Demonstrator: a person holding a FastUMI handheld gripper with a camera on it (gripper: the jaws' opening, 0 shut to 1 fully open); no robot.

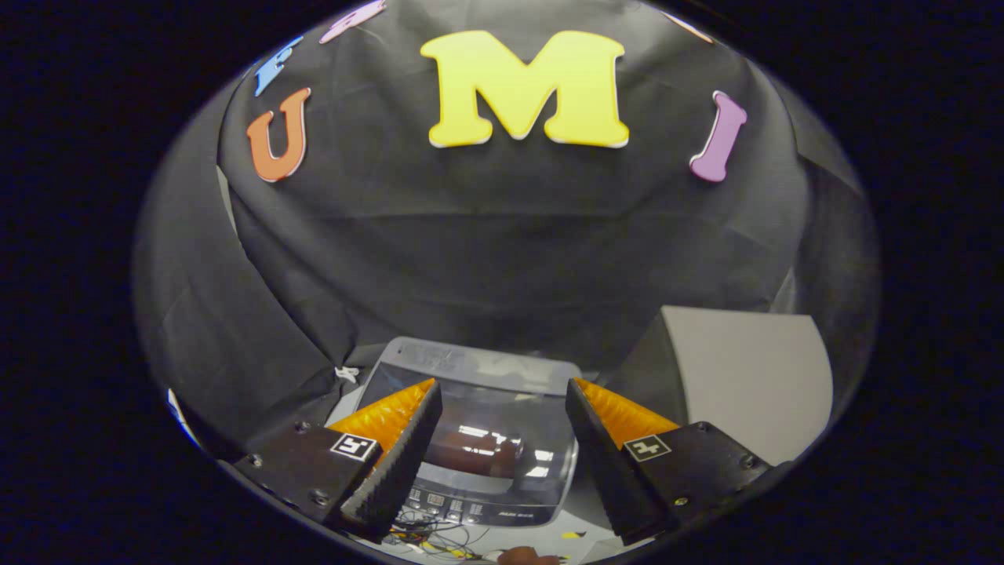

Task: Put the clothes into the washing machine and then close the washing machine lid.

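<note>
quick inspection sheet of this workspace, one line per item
surface: pale top under the washing machine, mostly hidden
job's things: washing machine lid shut, see-through; reddish shape beneath it, likely clothes; control panel near the jaws
clutter: small reddish-brown item and yellow scrap in front of the machine
grippers: gripper open above the lid, jaws wide apart, holding nothing
cables: thin dark wires by the control panel
surroundings: black cloth wall; grey panel beside the machine
</note>
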